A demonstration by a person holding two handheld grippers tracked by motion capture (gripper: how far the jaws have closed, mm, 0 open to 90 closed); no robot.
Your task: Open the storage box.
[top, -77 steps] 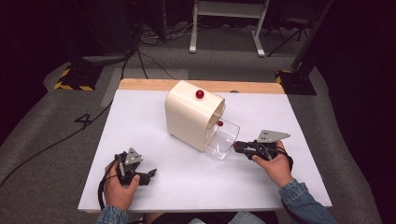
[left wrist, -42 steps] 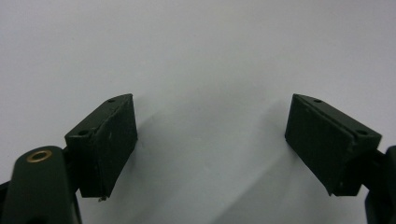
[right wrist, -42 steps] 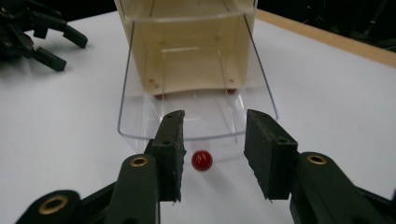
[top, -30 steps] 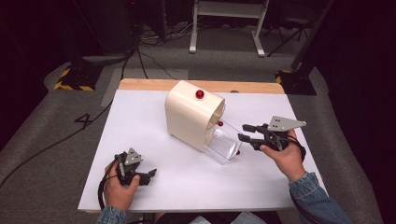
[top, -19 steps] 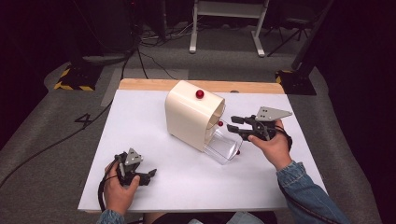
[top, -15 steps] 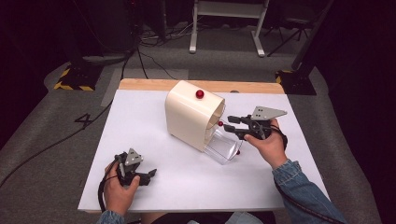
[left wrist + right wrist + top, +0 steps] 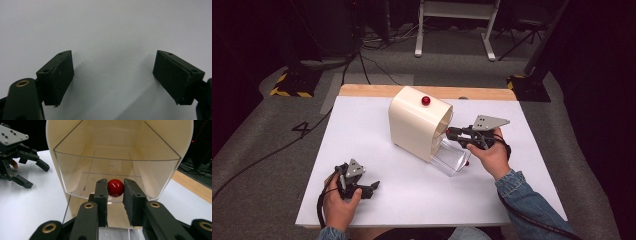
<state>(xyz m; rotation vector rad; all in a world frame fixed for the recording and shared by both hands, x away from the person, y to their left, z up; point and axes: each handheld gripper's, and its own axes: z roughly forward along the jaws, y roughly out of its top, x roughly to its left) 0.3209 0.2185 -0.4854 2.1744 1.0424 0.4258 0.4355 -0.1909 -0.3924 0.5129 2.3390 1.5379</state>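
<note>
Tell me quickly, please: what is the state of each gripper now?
Left gripper: open, holding nothing, over the white table.
Right gripper: jaws have just been closing; shut on the red knob of the clear drawer.

Black claws (image 7: 451,133), grey plates, denim sleeve (image 7: 532,202)

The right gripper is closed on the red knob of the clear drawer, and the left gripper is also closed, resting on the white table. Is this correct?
Not fully. The left gripper is open: the left gripper view shows its jaws wide apart over the white table. The right gripper does grip the red knob of the clear drawer.
</note>
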